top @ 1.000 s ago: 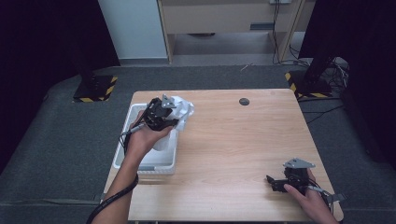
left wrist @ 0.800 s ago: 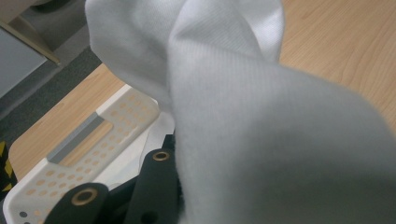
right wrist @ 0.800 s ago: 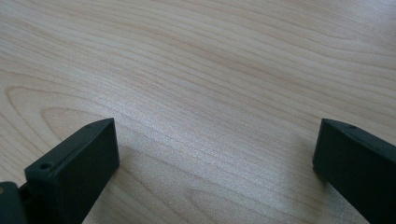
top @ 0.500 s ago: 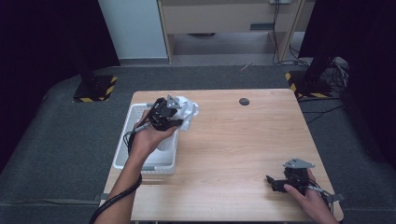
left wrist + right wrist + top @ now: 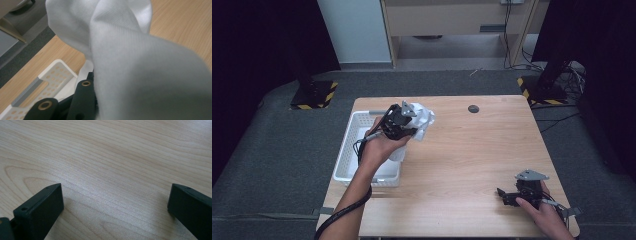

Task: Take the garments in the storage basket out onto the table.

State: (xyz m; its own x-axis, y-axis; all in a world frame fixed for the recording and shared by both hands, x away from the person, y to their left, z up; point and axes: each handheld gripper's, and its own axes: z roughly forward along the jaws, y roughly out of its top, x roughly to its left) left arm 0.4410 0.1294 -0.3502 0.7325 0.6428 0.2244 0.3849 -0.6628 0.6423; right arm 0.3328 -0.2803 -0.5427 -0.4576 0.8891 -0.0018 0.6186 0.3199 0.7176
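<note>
Left gripper point(image 5: 412, 122) clamps crumpled white cloth point(image 5: 422, 119) above white perforated plastic basket point(image 5: 349, 150); we should lift it clear of the rim, right gripper point(image 5: 507, 196) idle, jaws apart.

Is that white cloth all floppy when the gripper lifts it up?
Probably yes. The white cloth bunches and droops in soft folds around the left gripper, so it likely bends any way. It looks thin and finely ribbed, so it is likely light. Its loose end hangs toward the white basket and may drag or snag.

Wooden table point(image 5: 462, 165); white basket point(image 5: 352, 150)
</note>
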